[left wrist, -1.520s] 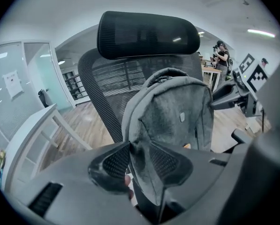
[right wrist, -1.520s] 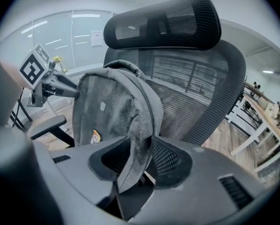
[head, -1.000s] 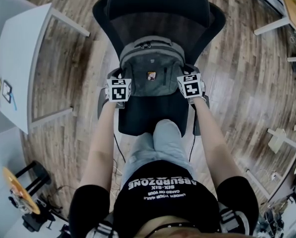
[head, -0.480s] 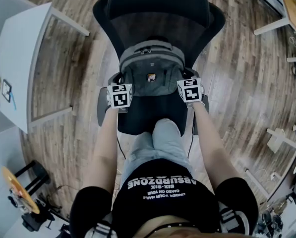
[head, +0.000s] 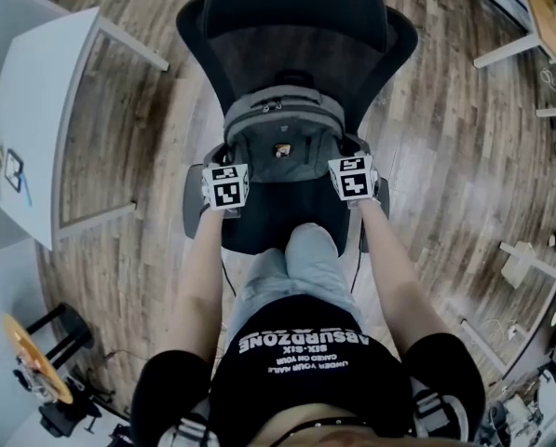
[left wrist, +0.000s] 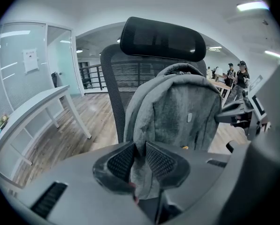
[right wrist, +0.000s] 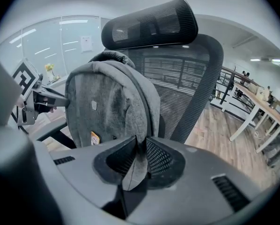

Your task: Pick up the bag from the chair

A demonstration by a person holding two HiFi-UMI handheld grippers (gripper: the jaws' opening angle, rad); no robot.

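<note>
Open-plan office: mesh office chair (head: pixel 296 35), white desks (head: pixel 35 101), glass partition (left wrist: pixel 25 74), wood-plank floor (head: pixel 454 166), strip ceiling lights (left wrist: pixel 251 6).

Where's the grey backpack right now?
In the head view, the grey backpack is at the centre, upright in front of the black chair's mesh back, with the left gripper and right gripper clamped on its two sides.
</note>
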